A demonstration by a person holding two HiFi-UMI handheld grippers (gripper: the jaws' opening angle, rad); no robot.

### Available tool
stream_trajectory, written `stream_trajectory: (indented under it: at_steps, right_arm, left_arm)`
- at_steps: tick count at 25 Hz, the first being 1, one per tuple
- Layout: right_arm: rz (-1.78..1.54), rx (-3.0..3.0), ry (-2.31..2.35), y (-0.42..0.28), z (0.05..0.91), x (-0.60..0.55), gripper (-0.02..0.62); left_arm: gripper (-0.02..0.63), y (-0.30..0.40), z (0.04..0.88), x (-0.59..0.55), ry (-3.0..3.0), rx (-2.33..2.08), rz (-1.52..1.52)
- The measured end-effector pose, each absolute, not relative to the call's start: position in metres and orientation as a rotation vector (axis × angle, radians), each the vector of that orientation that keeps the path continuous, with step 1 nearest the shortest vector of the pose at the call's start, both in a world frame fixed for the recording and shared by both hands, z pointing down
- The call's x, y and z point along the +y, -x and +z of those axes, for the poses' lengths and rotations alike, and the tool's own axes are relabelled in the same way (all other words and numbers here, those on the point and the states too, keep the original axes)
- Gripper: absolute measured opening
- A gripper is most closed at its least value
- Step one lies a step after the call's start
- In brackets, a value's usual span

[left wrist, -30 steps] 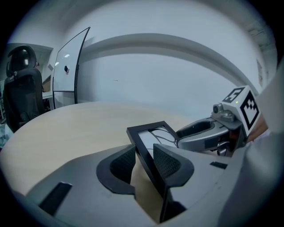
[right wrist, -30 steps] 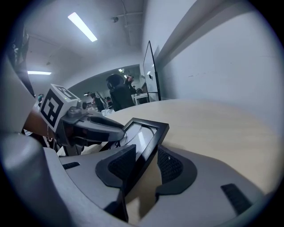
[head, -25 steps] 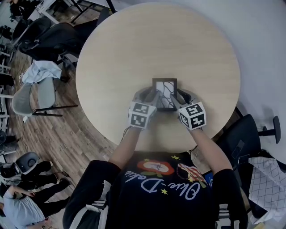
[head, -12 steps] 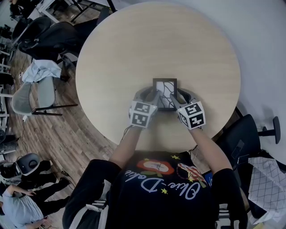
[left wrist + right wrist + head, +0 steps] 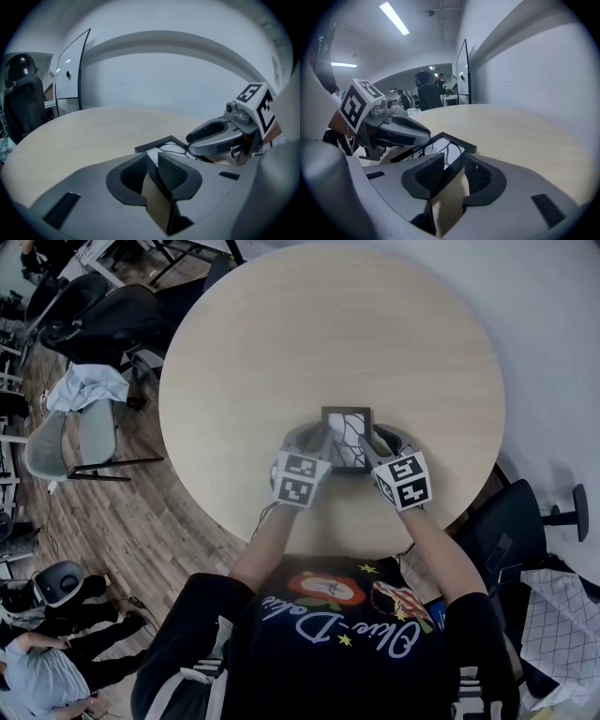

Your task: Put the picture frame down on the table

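A small black picture frame [image 5: 346,437] with a line drawing lies low on the round wooden table [image 5: 328,324], near its front edge. My left gripper [image 5: 316,439] is at the frame's left side. Its jaws have just been closing, and in the left gripper view the pads [image 5: 172,172] pinch the frame's dark edge [image 5: 161,143]. My right gripper [image 5: 374,441] is at the frame's right side. Its jaws have just narrowed a little too, but in the right gripper view the frame's edge [image 5: 451,165] stands between the pads with a gap showing.
Office chairs [image 5: 103,320] and a wooden floor lie to the left of the table. Another chair [image 5: 511,521] and a checked cloth [image 5: 562,620] are at the right. People sit at the lower left [image 5: 42,667]. A white wall is behind the table.
The fingers sit slightly tighter against the frame's sides. Both hands and the frame keep their place.
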State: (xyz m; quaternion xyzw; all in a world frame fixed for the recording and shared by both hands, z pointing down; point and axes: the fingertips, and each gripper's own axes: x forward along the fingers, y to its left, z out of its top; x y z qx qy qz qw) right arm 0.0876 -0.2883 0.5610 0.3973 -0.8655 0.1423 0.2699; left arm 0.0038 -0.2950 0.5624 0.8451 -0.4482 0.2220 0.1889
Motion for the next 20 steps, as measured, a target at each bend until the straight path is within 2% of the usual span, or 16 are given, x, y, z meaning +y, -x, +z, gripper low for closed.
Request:
stream_trajectory:
  at_steps: [7,12,20]
  right_arm:
    - [0.381,-2.342,-1.099,-0.089,0.557,-0.29,0.099]
    - [0.364,-2.387,-1.137,-0.089,0.544,-0.293,0.027]
    - [0.357,-2.464,-1.203,-0.087,0.514,-0.293,0.008]
  left_arm:
    - [0.051,0.001,0.559,-0.296,-2.372,-1.284,0.615]
    - [0.006,0.001,0.546,-0.296,-2.416,-1.309,0.58]
    - [0.002,-0.003,0.521,-0.29,-2.477,-1.311,0.502]
